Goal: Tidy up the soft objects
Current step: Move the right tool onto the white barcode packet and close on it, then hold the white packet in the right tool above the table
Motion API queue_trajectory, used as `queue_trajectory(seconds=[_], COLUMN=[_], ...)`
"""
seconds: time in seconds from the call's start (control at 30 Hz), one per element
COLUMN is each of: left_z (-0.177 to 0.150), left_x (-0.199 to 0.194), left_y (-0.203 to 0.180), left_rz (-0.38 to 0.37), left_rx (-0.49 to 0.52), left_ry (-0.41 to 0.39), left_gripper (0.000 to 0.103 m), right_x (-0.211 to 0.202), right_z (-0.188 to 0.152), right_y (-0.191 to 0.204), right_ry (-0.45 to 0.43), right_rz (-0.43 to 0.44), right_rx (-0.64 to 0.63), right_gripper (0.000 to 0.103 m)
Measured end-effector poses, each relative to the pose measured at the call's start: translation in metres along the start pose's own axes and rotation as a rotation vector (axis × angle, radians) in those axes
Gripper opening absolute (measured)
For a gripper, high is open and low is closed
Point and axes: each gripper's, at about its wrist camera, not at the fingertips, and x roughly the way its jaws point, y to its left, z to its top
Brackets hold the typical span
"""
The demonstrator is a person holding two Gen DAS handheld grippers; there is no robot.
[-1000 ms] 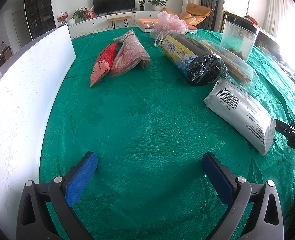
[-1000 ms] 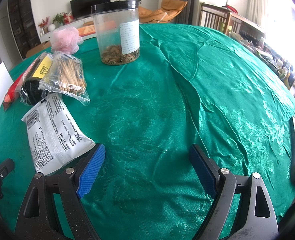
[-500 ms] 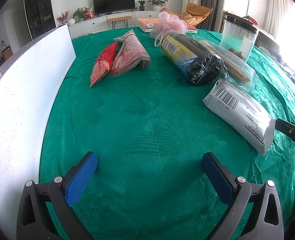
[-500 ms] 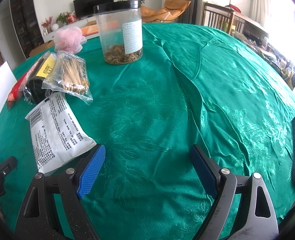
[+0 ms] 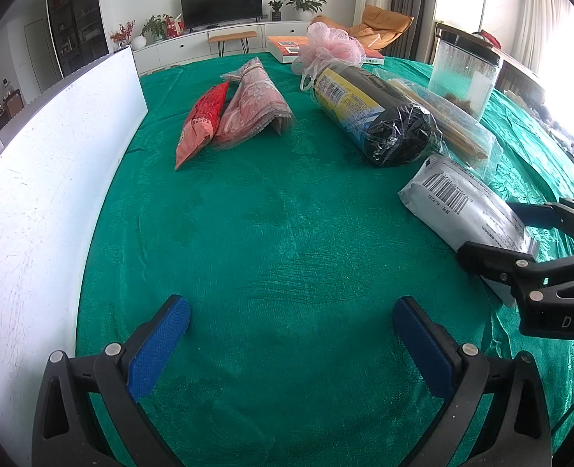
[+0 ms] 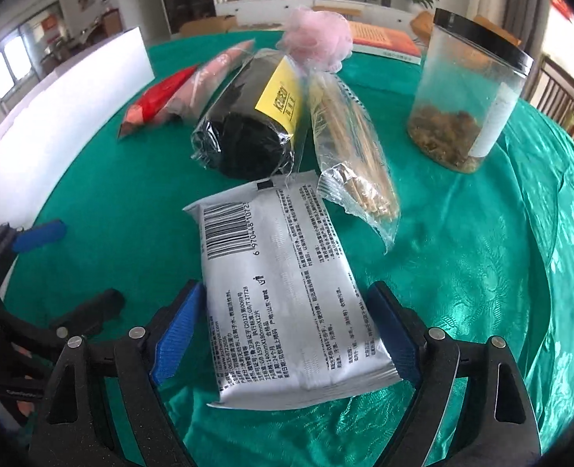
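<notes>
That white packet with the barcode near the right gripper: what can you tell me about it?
The white packet is a soft, glossy plastic pouch, sealed at its ends, printed with a black barcode and small black text. It lies flat on the green tablecloth, lengthwise between the open blue-padded fingers of the right gripper. Its far end sits close to the black roll and the bag of sticks.

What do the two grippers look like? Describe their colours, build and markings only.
Both the left gripper and right gripper have black plastic frames with triangular cut-outs, silver screws and blue ribbed fingers. White lettering reading "DAS" marks the right one's body.
</notes>
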Motion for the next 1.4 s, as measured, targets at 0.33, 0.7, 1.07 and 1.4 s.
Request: queue_trajectory(seconds=[0.33, 0.7, 1.07, 1.4], left_z=[0.000, 0.000, 0.000, 0.000], left_x=[0.000, 0.000, 0.000, 0.000], left_y=[0.000, 0.000, 0.000, 0.000], left_rz=[0.000, 0.000, 0.002, 0.001], left_rx=[0.000, -0.001, -0.001, -0.001], left_ry=[0.000, 0.000, 0.000, 0.000], left_gripper=[0.103, 0.103, 0.103, 0.103], right_x=[-0.047, -0.024, -0.025, -0.025], right_z=[-0.056, -0.023, -0.032, -0.032], right_y=[-0.041, -0.120, -0.120, -0.120], right_ry=[0.000, -0.043, -0.108, -0.108], right_rz=[-0.134, -0.294, -0.306, -0.307], right_rx=[0.233, 0.389, 0.401, 0.400], right_gripper=[0.076, 0.079, 0.085, 0.085])
